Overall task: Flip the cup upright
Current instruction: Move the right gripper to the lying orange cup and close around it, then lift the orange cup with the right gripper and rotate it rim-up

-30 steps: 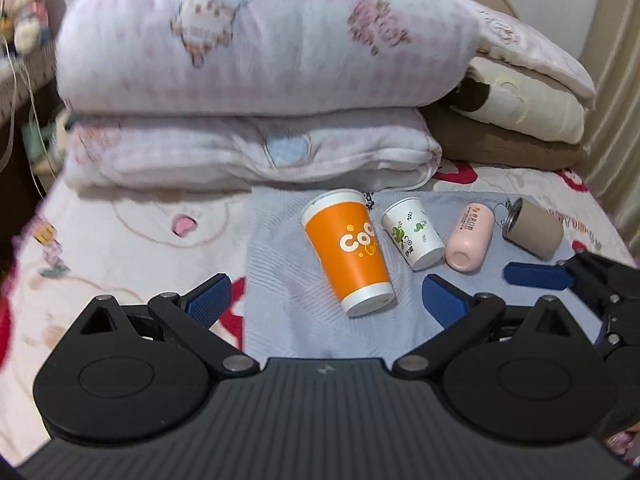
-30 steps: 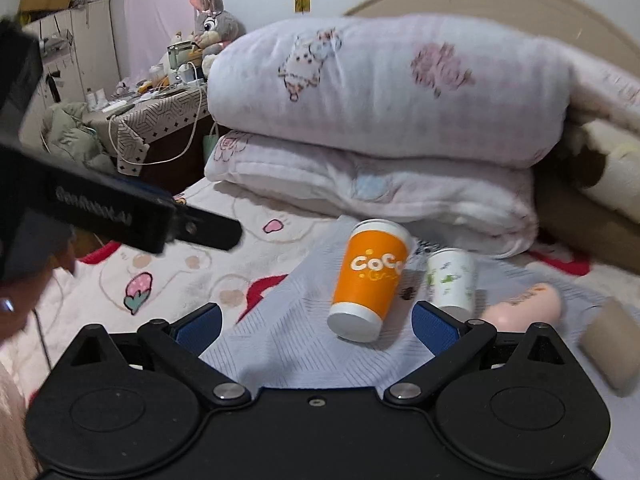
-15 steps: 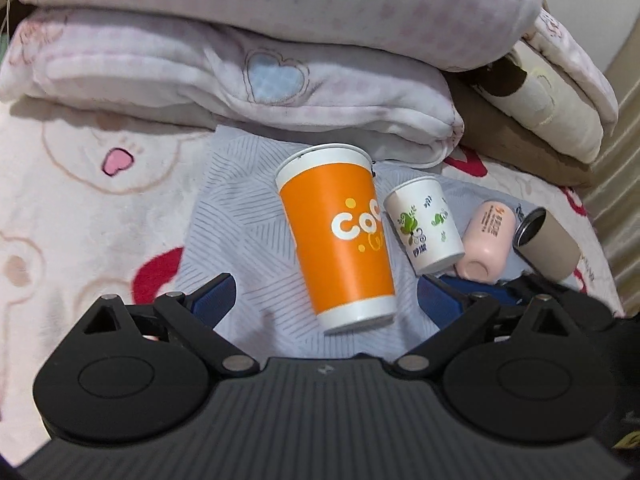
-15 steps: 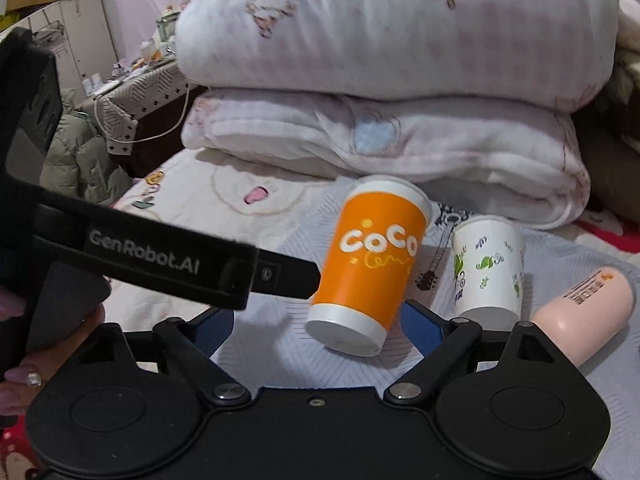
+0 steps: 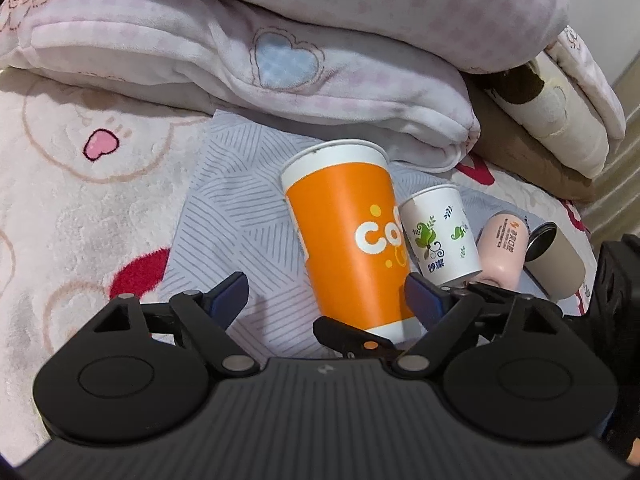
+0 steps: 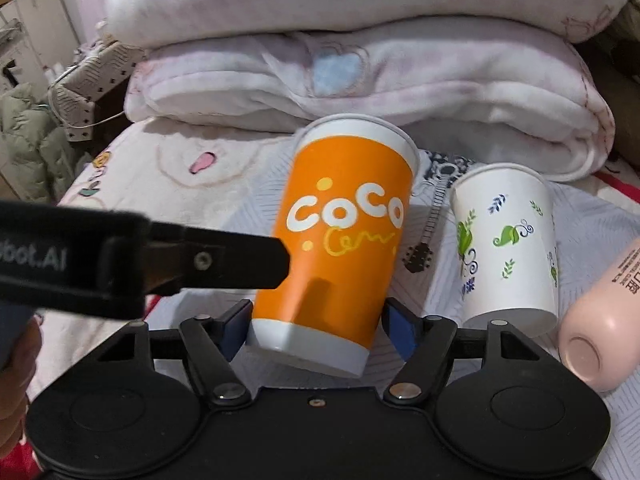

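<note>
1. You are holding the right tongs [image 6: 316, 326] spread, one blue pad on each side of the white base band of the orange cup [image 6: 340, 240]; the left pad looks to be touching or just short of the wall, the right pad a little apart. Close gently: the wall is thin paper and is likely to dent.
2. You are keeping the left tongs [image 5: 326, 298] spread too, gripping nothing, with the orange cup [image 5: 352, 248] lying between them and nearer the right pad. Its arm is crossing low in the right wrist view, so I would hold it clear of the lift.
3. The cup is lying on its side on the striped grey cloth [image 5: 240, 216] on the bed, base toward you, open rim away. It is a smooth tapered cone, so pinch low and swing the rim up.
4. Just beside it the small white cup [image 6: 508, 248] with leaf print is lying the same way; beyond are a matte pink bottle [image 5: 502, 250] and a tan cylinder [image 5: 556, 264].
5. Farthest, fluffy pink blankets [image 5: 280, 60] are sitting stacked; soft bedding is making unsteady footing, so seat the base flat.
</note>
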